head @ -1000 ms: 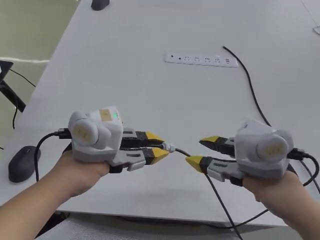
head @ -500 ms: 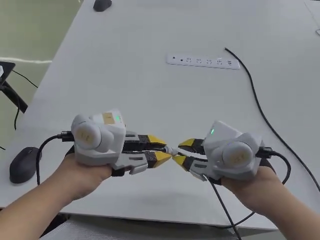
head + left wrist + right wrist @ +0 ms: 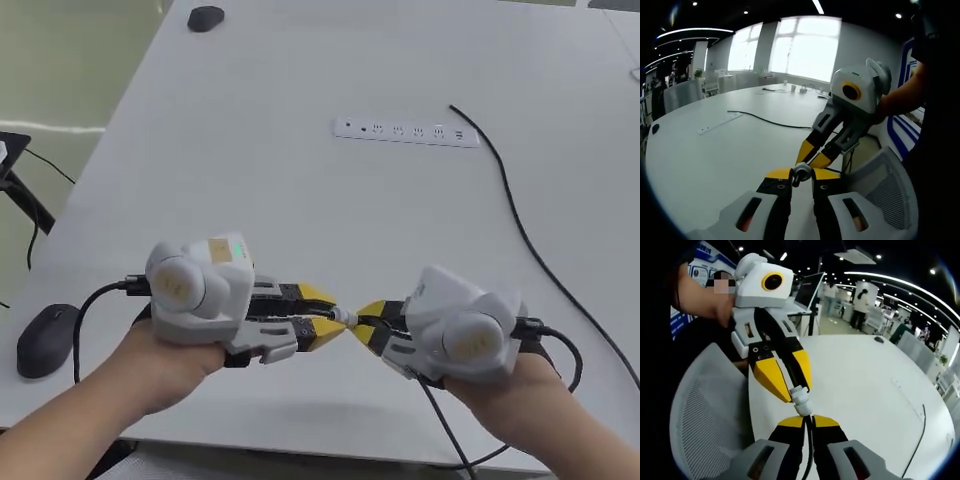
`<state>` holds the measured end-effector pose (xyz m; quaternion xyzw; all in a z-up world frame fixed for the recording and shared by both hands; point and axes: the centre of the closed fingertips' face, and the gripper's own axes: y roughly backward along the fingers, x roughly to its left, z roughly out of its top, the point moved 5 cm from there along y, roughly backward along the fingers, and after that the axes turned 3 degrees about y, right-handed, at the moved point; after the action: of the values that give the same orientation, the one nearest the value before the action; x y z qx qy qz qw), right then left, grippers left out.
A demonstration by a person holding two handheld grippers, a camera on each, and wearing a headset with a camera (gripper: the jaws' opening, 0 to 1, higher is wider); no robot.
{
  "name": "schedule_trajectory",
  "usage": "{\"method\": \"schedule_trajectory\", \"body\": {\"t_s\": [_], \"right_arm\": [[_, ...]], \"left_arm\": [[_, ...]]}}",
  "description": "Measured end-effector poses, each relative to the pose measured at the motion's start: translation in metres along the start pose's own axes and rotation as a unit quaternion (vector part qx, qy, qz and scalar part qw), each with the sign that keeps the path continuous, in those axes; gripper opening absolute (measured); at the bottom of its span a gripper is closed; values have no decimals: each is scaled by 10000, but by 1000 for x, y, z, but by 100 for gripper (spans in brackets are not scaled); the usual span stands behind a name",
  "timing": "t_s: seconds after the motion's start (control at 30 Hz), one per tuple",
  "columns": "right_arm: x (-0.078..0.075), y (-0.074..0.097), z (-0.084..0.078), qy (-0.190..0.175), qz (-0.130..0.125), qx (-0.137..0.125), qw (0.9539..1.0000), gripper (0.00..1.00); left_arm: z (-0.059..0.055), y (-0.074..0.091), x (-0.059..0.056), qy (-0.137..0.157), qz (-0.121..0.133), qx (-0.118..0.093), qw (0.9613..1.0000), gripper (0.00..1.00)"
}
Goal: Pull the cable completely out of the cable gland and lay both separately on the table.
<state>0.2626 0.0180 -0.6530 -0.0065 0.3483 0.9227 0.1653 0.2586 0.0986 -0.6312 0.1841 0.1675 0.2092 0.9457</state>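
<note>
Cable gland (image 3: pixel 800 396), small white plastic, pinched in left gripper (image 3: pixel 796 175) above near edge of white bench (image 3: pixel 300 200). Right gripper (image 3: pixel 807 420) clamps thin black cable (image 3: pixel 808 437) just beside gland. Advice: pull grippers straight apart along cable axis, no twisting, grip firm.

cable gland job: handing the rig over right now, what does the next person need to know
Left gripper: shut on the cable gland, held in the air over the near edge of the table.
Right gripper: shut on the black cable right beside the gland, tips nearly meeting the left's.
Done: both parts gripped.
Left: the cable is not yet out of the gland. Pull the two apart until it comes free, then lay gland and cable separately on the table.
</note>
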Motion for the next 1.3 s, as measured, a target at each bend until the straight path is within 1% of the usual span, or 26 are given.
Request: {"method": "schedule_trajectory", "body": {"t_s": [0.1,0.17,0.27,0.4,0.43,0.47,0.5,0.53,0.6,0.7,0.8,0.87,0.93,1.0,1.07,1.1,1.13,1.17,1.2,1.3], "right_arm": [[0,1,-1,25,-5,6,10000,0],[-1,1,-2,-38,-11,-8,10000,0],[-4,2,-8,-216,-47,54,9997,0],[-5,4,-14,-314,-60,114,9994,0],[-6,4,-17,-392,-82,149,9991,0],[-6,4,-18,-437,-91,162,9989,0],[-8,5,-20,-536,-108,171,9984,0],[-8,6,-20,-556,-116,150,9983,0],[-10,7,-23,-692,-140,164,9974,0],[-10,9,-28,-785,-146,175,9967,0],[-9,11,-31,-1042,-105,112,9944,0],[-8,11,-35,-1059,-114,175,9942,0],[-7,13,-36,-1149,-123,110,9932,0],[-6,14,-37,-1195,-117,100,9927,0],[-5,13,-42,-1156,-137,192,9930,0],[-4,14,-47,-1098,-163,243,9935,0],[-5,14,-50,-1121,-197,284,9931,0],[-5,16,-54,-1235,-216,314,9916,0],[-6,17,-55,-1280,-213,288,9911,0],[-7,19,-57,-1295,-248,304,9908,0]], "left_arm": [[0,-1,0,-22,-23,23,10000,15],[1,-1,0,-17,-23,13,10000,15],[1,-1,1,18,-6,-15,10000,15],[2,1,1,54,-11,-47,10000,15],[2,1,2,71,-10,-56,10000,15],[3,2,3,151,-8,-96,9998,15],[3,2,4,182,-4,-114,9998,15],[4,3,5,198,4,-142,9997,15],[5,4,5,207,9,-164,9996,15],[5,4,6,194,22,-169,9997,15],[6,4,5,174,13,-164,9997,15],[6,3,4,144,29,-162,9998,15],[6,4,3,147,34,-165,9997,15],[6,3,1,159,25,-175,9997,15],[6,4,0,127,33,-174,9998,15],[6,5,0,154,59,-211,9996,15],[9,7,2,256,62,-315,9992,15],[10,8,2,334,38,-347,9988,15],[10,10,3,320,59,-359,9988,15],[7,9,1,276,54,-285,9992,15]]}}
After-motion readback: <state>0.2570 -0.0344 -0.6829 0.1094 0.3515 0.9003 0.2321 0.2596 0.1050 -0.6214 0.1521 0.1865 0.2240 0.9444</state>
